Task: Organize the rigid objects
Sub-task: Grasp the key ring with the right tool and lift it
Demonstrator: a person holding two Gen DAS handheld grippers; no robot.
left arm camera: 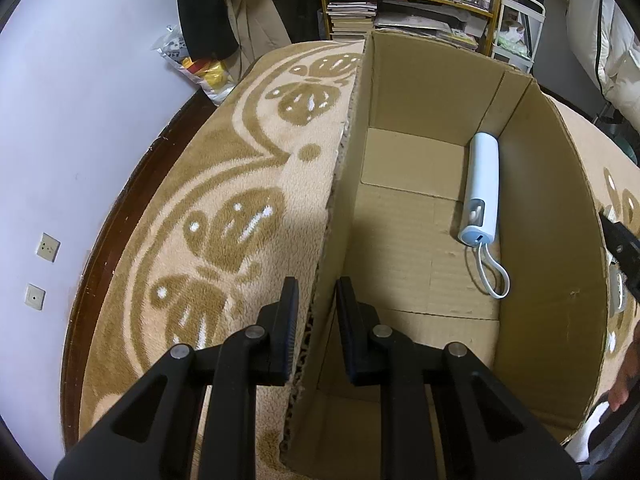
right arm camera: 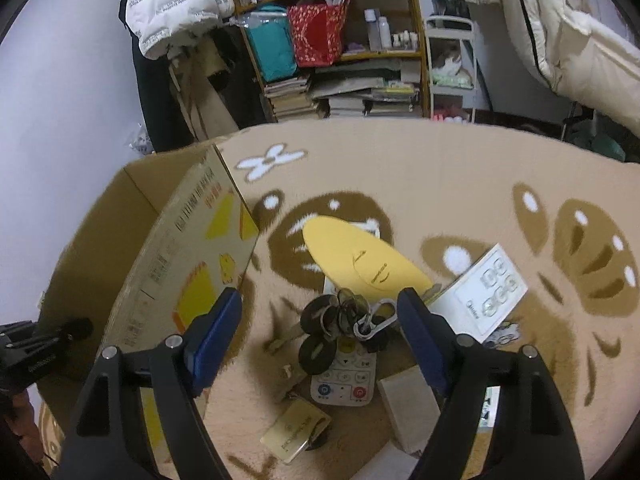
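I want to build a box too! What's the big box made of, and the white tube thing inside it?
The box looks like plain brown corrugated cardboard: matte walls, ridged floor, wavy cut edge. The white tube seems smooth, slightly glossy plastic, though that's only judged by its sheen.

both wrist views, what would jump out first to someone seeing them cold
In the left wrist view, the big open cardboard box on the patterned rug, holding only a white power bank with its looped cord by the right wall; the left gripper pinches the box's near wall. In the right wrist view, the right gripper hangs with jaws wide over a pile: a bunch of keys on a white remote, with a yellow oval object just beyond.
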